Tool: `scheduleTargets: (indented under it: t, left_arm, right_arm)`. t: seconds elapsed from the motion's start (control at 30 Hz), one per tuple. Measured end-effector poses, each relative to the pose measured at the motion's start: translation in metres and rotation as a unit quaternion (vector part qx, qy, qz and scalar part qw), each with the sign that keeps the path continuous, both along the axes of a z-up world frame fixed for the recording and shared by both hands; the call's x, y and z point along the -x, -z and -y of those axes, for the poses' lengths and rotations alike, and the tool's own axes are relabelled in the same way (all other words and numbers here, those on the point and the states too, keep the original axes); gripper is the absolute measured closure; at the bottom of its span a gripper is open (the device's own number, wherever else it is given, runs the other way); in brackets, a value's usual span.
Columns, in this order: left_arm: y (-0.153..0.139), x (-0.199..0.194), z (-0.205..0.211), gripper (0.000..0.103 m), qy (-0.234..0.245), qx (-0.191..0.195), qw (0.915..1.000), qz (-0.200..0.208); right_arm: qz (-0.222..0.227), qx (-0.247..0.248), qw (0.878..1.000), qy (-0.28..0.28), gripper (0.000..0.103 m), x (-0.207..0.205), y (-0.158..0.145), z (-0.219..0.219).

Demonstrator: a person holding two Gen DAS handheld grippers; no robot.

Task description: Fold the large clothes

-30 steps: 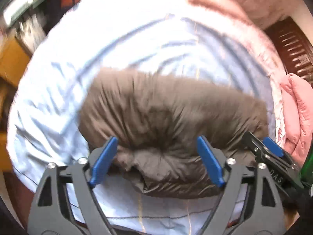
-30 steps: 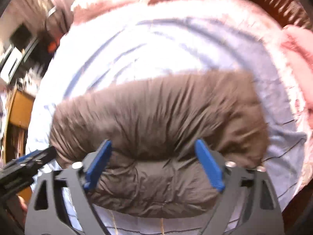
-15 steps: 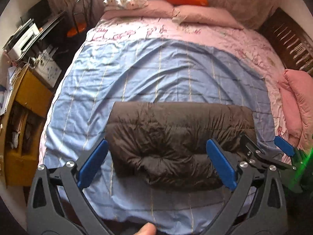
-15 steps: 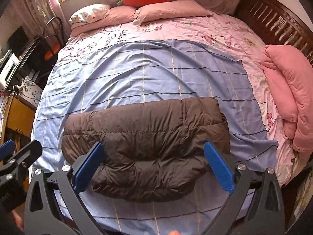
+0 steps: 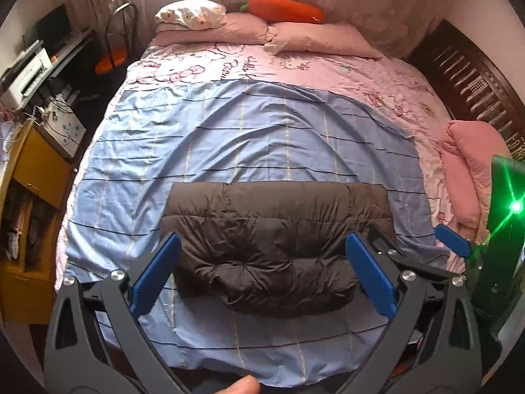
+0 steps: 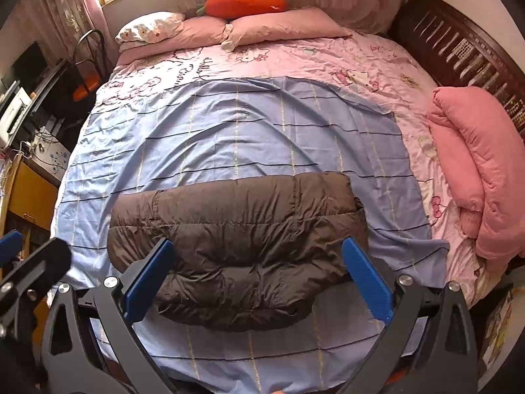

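jacket folded, both tools off it

the brown jacket (image 5: 272,246) lies bundled on the blue sheet (image 5: 249,138); left tool (image 5: 262,275) and right tool (image 6: 256,279) hang released above. next, press edges flat and square.

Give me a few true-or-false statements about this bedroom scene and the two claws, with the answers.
1. The brown puffer jacket lies folded on the blue striped sheet. True.
2. The right claw is clamped on the jacket. False: its fingers are spread open and hold nothing.
3. A carrot-shaped plush rests by the pillows. True.
4. The left claw grips the sheet. False: it is open and holds nothing.
5. The pink quilt covers the jacket. False: it lies bundled at the bed's right edge, apart from it.
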State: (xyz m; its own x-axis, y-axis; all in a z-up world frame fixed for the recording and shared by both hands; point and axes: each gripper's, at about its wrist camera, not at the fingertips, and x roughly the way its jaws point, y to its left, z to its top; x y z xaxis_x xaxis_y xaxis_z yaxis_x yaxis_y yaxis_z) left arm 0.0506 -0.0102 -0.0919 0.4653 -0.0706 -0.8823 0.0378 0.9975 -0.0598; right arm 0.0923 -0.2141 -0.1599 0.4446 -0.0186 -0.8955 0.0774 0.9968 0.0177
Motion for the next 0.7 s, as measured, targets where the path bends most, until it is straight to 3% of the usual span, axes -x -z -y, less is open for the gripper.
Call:
scheduleTargets:
  t: [0.7]
  left_arm:
    - [-0.001, 0.007, 0.001, 0.002, 0.007, -0.022, 0.9997, -0.002]
  right_arm:
    - [-0.02, -0.002, 1.0, 0.024, 0.001, 0.011, 0.004, 0.009]
